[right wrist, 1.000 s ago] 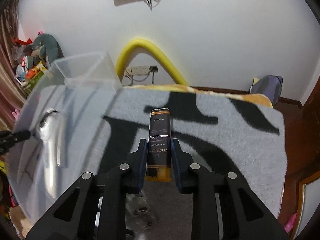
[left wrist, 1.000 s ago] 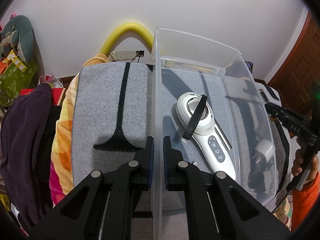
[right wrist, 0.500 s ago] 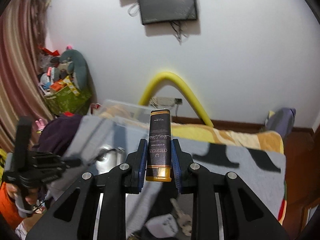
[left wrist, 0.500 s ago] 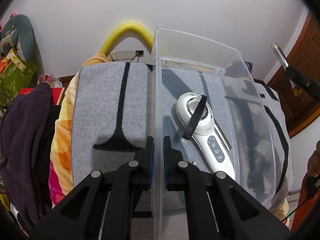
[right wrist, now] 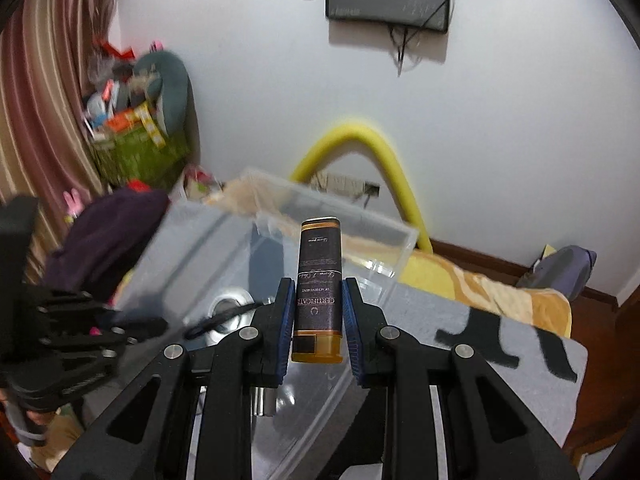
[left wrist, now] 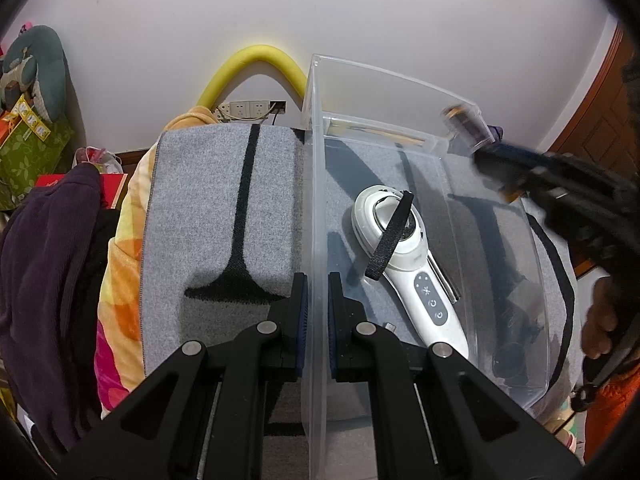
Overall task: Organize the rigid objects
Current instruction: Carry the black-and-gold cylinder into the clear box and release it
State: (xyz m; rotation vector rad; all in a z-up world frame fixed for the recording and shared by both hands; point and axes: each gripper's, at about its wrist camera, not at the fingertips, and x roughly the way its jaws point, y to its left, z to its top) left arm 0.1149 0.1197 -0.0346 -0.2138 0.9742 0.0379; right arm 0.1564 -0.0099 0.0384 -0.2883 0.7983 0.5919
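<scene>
1. Over the clear bin's (right wrist: 224,264) right rim, the right gripper (right wrist: 318,334) clamps a dark, gold-ended box (right wrist: 319,280) between both blue pads (right wrist: 285,328), fingers nearly together.
2. Along the bin's left wall (left wrist: 316,240), the left gripper (left wrist: 315,322) pinches the thin plastic, one finger inside, one outside.
3. Inside, on the bin's floor, a white handheld device (left wrist: 404,264) with a black strap lies diagonally.
4. Beneath the bin lies a grey blanket (left wrist: 212,208).
</scene>
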